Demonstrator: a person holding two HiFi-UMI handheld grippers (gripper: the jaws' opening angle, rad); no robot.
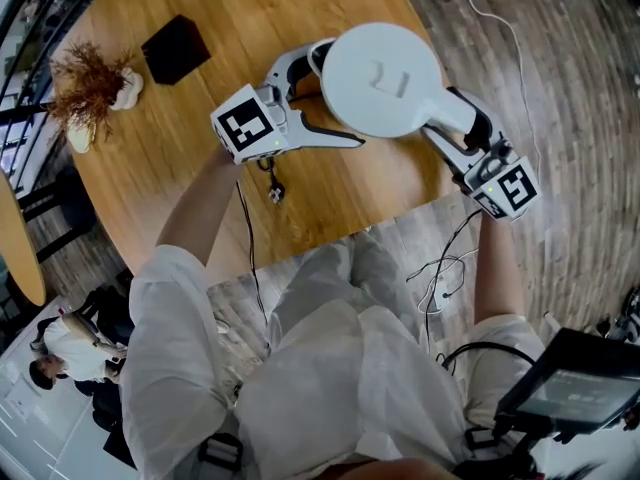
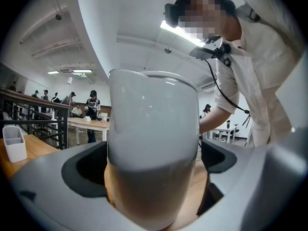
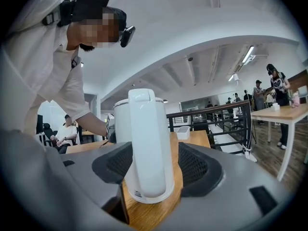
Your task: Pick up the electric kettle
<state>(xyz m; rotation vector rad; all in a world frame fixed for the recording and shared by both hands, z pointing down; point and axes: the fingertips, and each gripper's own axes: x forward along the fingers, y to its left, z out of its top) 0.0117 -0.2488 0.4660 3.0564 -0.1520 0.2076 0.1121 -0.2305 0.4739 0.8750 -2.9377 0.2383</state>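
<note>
1. Head view.
   - One white electric kettle [image 1: 380, 78], seen lid-up, stands on one round wooden table [image 1: 200, 188], toward 12 o'clock of the frame.
   - One left gripper [image 1: 325, 96] sits at its 9 o'clock, jaws straddling the body.
   - One right gripper [image 1: 462, 133] sits at its 4 o'clock, on the handle side.
   - One vase of dried stems [image 1: 95, 88] is at 10 o'clock and one black square pad [image 1: 175, 48] at 11 o'clock. Both are well apart from the kettle.

2. Left gripper view.
   - The electric kettle [image 2: 153, 129] fills the span between the jaws, which are spread wide.
   - A sliver of gap shows beside the pad [image 2: 219, 155] at 3 o'clock, so no clamp is evident.
   - One white bin [image 2: 14, 146] stands at 9 o'clock.

3. Right gripper view.
   - One handle [image 3: 147, 143] stands upright between the jaws, which are parted less widely.
   - A strip of tabletop shows between the handle and the pad at 3 o'clock.
   - The kettle's foot rests on the wood.
   - One white tray [image 3: 183, 132] lies beyond, at 1 o'clock.

4. Progress, as judged.
   - Done: both grippers are placed around the kettle.
   - Left: closing the jaws and lifting.
</note>
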